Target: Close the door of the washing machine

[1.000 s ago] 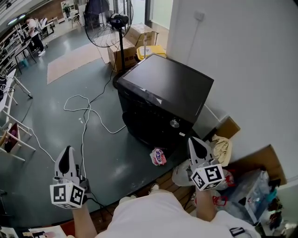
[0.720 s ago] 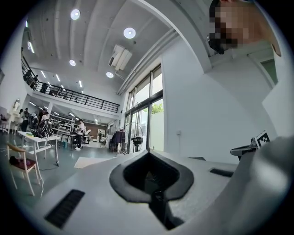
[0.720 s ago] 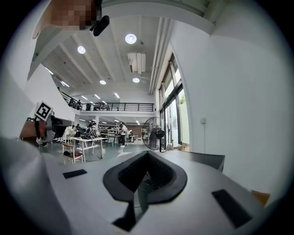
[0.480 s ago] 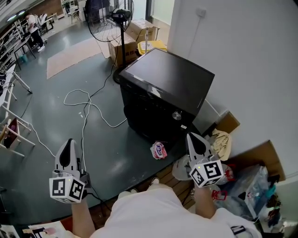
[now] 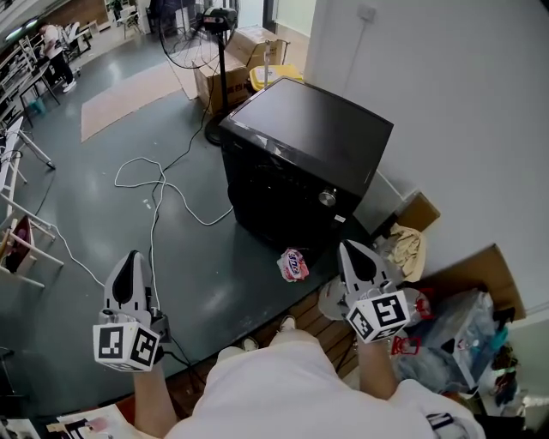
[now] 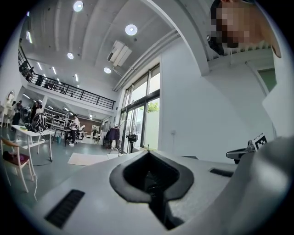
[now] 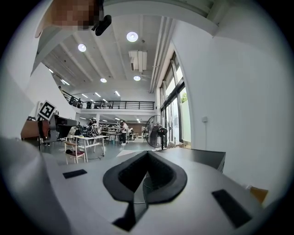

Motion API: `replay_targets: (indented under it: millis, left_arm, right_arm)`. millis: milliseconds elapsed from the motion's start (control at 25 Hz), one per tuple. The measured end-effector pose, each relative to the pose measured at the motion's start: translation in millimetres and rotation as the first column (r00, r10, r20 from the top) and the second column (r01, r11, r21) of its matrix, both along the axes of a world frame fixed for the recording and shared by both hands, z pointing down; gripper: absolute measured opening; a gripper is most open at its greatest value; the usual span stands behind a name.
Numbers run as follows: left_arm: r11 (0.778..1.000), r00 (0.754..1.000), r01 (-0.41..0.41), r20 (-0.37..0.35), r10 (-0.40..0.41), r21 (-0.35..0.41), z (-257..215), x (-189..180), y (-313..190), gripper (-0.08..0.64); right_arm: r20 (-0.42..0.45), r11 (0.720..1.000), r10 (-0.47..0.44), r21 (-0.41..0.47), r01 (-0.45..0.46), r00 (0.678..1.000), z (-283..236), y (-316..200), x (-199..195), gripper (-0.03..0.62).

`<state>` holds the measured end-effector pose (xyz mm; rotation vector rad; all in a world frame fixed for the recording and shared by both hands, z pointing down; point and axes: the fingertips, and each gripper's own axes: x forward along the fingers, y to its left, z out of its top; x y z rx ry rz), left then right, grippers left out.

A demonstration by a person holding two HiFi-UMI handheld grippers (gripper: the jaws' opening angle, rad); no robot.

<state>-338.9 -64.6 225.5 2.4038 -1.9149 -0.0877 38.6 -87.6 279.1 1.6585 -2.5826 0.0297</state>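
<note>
Well short of the washer (image 5: 304,141), which stands black against the wall (image 5: 463,103), a person holds the left tool (image 5: 130,259) and right tool (image 5: 349,250) level, jaws together and empty. Whether its dark door (image 5: 273,204) is ajar cannot be told. A flat push near the door's free edge looks wisest. A packet (image 5: 293,265) and cable (image 5: 157,199) litter the floor (image 5: 103,171) between; bags (image 5: 446,343) crowd the right.

Standing fan (image 5: 216,17), white cable (image 5: 153,247), cardboard box (image 5: 204,87)
</note>
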Motion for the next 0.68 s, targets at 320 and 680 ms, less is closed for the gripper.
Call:
replay_targets:
  millis: [320, 680]
  left_arm:
    - [1.000, 0.999, -0.029, -0.041, 0.028, -0.006, 13, -3, 4, 0.000]
    - [0.999, 0.996, -0.051, -0.075, 0.050, -0.015, 27, 8, 4, 0.000]
  right_arm:
    - [-0.031, 1.000, -0.001, 0.000, 0.001, 1.000, -1, 15, -13, -0.006]
    - [-0.039, 0.999, 0.042, 0.000, -0.042, 0.998, 0, 17, 1, -0.006]
